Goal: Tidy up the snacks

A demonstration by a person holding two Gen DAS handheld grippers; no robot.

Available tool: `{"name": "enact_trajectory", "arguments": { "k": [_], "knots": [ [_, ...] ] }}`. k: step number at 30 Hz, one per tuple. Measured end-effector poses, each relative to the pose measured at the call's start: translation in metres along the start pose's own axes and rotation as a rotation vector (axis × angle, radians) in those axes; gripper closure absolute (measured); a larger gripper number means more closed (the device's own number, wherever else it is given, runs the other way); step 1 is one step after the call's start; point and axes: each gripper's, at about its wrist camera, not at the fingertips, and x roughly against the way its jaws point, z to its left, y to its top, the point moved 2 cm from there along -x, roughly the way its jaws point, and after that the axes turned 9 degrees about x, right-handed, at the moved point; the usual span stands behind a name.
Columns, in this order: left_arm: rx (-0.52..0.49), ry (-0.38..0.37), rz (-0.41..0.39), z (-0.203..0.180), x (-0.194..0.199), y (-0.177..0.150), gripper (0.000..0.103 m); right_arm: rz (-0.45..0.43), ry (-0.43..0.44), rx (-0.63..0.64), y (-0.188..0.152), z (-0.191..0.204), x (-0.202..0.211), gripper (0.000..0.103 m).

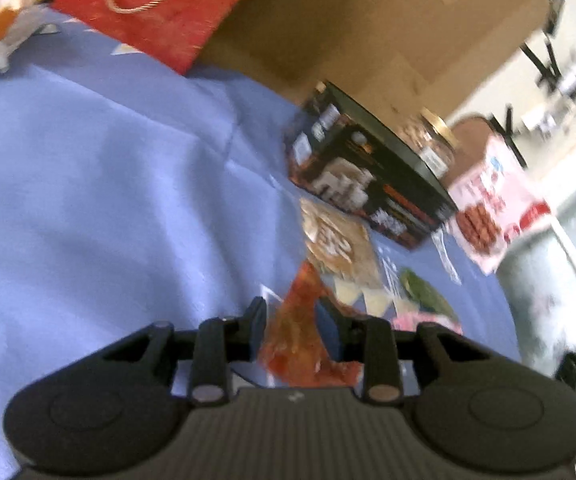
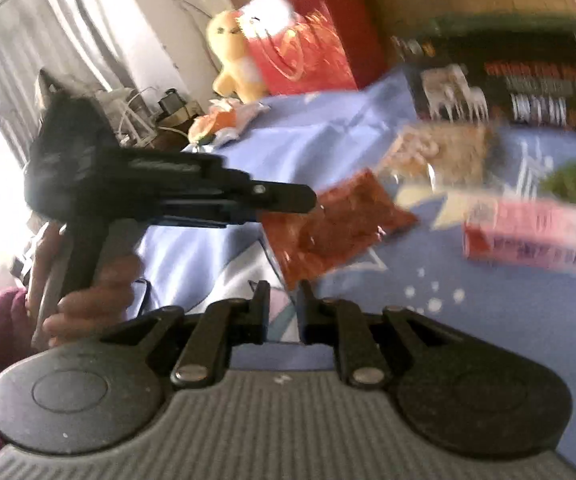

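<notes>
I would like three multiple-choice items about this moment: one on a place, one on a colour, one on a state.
1. Where does the glass jar stand?
A. on top of the black box
B. inside the red gift bag
C. on the blue cloth

2. What colour is the snack packet in the left gripper?
A. green
B. red-orange
C. white

3. How is the right gripper?
A. shut on a jar
B. holding a pink box
C. holding nothing, fingers nearly together

Answers: 1 A, the jar sits on the box's top face. 2 B, the packet between the fingers is red-orange. 3 C, only cloth shows in the narrow gap.
</notes>
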Motion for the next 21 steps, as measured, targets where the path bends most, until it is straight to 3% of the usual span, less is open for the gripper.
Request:
{"name": "enact_trajectory", "arguments": {
  "k": [4, 8, 15, 21],
  "knots": [
    [0.001, -0.015, -0.026, -0.001, 0.01, 0.002, 0.055, -0.064, -0.091, 0.019, 0.013, -0.013, 0.015, 0.063],
    [-0.01, -0.03, 0.0, -0.004, 0.015, -0.007, 0.053, -0.059, -0.158, 0.068, 0.021, -0.027, 0.014, 0.054],
    [0.016, -0.023, 0.051, -0.003, 0.017, -0.029, 0.051, 0.013, -0.112, -0.025, 0.028, -0.059, -0.016, 0.056],
    [0.03, -0.021, 0.042, 0.0, 0.019, -0.03, 0.051, 0.034, -0.113, 0.021, 0.032, -0.053, -0.027, 0.056]
  ]
}}
